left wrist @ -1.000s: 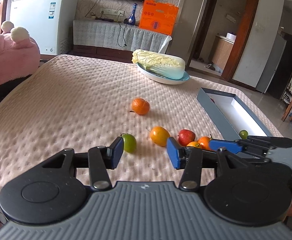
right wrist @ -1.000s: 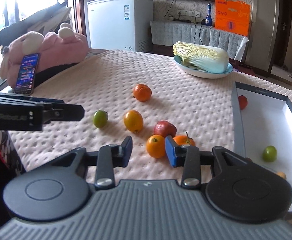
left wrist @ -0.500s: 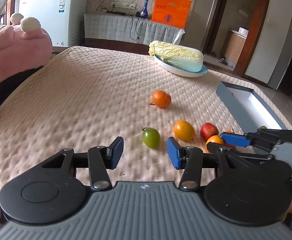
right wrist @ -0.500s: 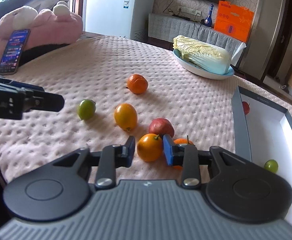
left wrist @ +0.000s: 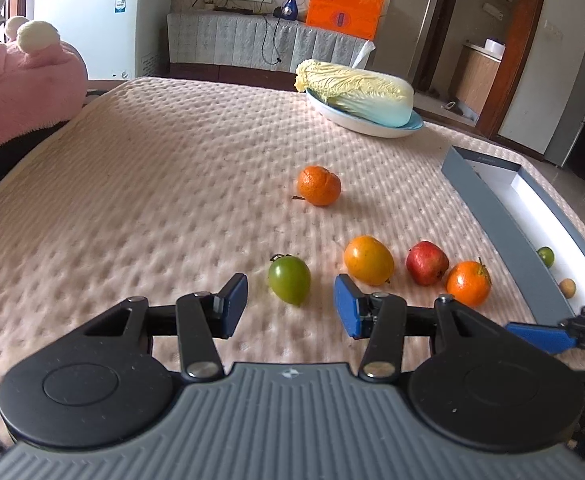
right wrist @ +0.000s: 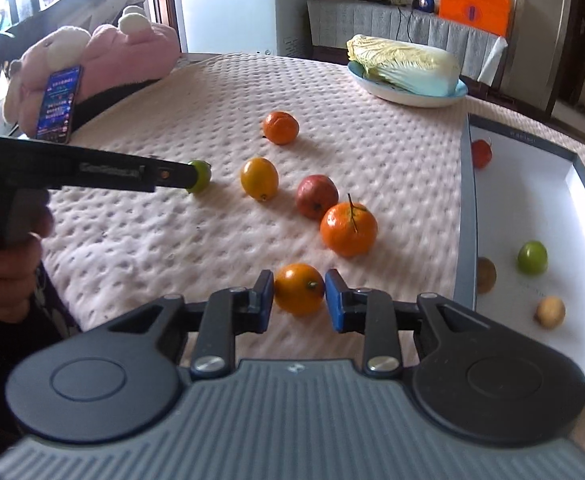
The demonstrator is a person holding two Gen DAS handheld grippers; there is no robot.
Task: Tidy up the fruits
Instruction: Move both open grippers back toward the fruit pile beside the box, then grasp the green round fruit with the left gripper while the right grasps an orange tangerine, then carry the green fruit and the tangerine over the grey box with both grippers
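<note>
Clamping a small orange fruit (right wrist: 298, 289) between its blue pads, the right gripper (right wrist: 298, 300) sits just beside the gray box (right wrist: 465, 216) — a green fruit (right wrist: 532, 257) already inside. The left gripper (left wrist: 290, 306) hangs spread wide, a green tomato (left wrist: 289, 279) on the bedspread (left wrist: 172, 184) just beyond its fingers.

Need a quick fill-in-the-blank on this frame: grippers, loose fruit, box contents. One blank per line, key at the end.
1. The right gripper has its blue pads against a small ____ fruit.
2. The open left gripper is lined up on the small ____ tomato-like fruit on the pink quilted tablecloth.
3. The pale napa cabbage lies on a shallow ____ plate.
4. In the right wrist view, the grey-walled white box holds ____ fruits.

Missing words: orange; green; blue; four
</note>
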